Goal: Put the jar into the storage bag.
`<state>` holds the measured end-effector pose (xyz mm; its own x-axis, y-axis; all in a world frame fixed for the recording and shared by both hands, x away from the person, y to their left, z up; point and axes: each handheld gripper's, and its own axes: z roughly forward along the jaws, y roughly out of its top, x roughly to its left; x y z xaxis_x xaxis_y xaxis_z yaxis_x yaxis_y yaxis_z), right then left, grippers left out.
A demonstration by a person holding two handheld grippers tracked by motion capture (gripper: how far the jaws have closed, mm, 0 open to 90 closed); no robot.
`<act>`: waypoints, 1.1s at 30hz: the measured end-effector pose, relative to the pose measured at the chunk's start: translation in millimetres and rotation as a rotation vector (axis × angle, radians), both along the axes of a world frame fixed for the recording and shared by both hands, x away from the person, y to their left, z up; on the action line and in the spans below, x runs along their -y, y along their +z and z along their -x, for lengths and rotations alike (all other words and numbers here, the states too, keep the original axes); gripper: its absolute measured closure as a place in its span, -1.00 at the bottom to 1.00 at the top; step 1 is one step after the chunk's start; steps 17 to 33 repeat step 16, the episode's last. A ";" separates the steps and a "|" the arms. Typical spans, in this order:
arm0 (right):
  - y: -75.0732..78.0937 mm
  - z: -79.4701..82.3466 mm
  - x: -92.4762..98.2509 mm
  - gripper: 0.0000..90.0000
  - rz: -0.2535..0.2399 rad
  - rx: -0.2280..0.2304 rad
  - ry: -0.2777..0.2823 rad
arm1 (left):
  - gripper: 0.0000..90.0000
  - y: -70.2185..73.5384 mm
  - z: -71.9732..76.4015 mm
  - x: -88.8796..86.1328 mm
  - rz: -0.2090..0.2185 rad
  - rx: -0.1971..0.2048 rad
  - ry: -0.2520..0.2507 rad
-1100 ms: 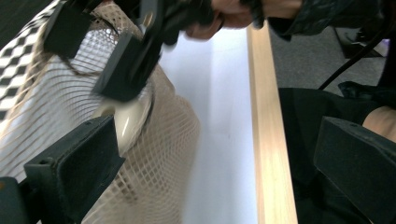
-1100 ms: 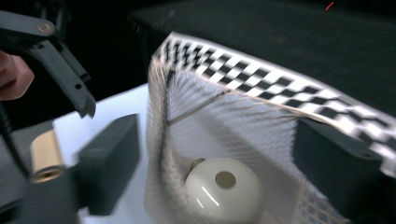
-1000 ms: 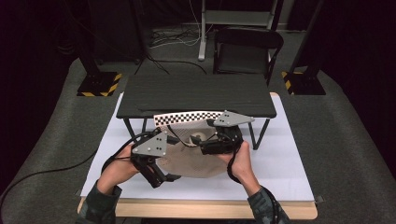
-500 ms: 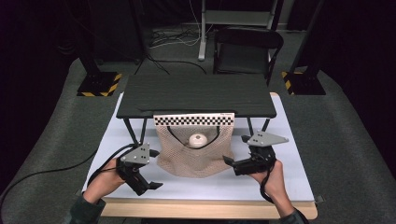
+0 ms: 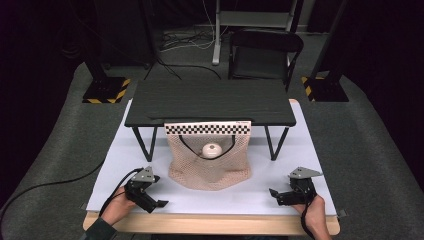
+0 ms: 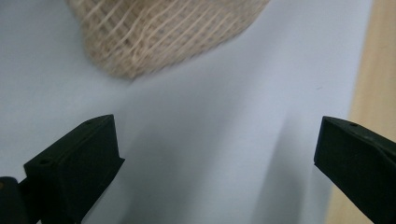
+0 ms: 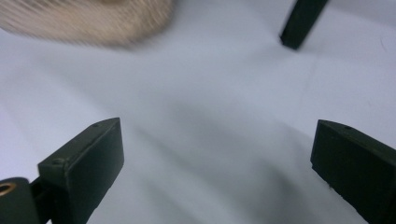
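A beige mesh bag [image 5: 210,162] hangs from a checkered strip [image 5: 207,128] on the front edge of a small black table [image 5: 210,100]. Its bottom rests on the white sheet [image 5: 300,150], and a white round object [image 5: 211,149] lies inside it. My left gripper [image 5: 159,204] sits low at the sheet's front left, open and empty, well apart from the bag. My right gripper [image 5: 274,194] is at the front right. Its jaws have just been opening and now stand wide with nothing between them. In the left gripper view, the gripper [image 6: 217,140] faces the bag's corner [image 6: 159,32]. The right gripper [image 7: 217,140] sees the bag's edge [image 7: 88,18].
A leg of the black table [image 7: 299,21] stands ahead of the right gripper. The wooden tabletop edge [image 6: 373,70] runs along the front of the sheet. A dark chair [image 5: 265,55] and floor stands with striped bases [image 5: 105,90] sit behind the table.
Both hands were together at the bag a second ago. They have since moved apart and down toward the front corners of the sheet. The bag now hangs free.
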<state>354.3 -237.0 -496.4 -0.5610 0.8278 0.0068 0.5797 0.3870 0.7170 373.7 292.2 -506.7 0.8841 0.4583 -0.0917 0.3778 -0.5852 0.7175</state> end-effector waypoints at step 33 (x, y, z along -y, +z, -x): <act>-10.8 -3.5 2.2 -1.00 0.016 -0.003 0.001 | -1.00 -2.8 6.3 5.8 -0.063 0.072 0.040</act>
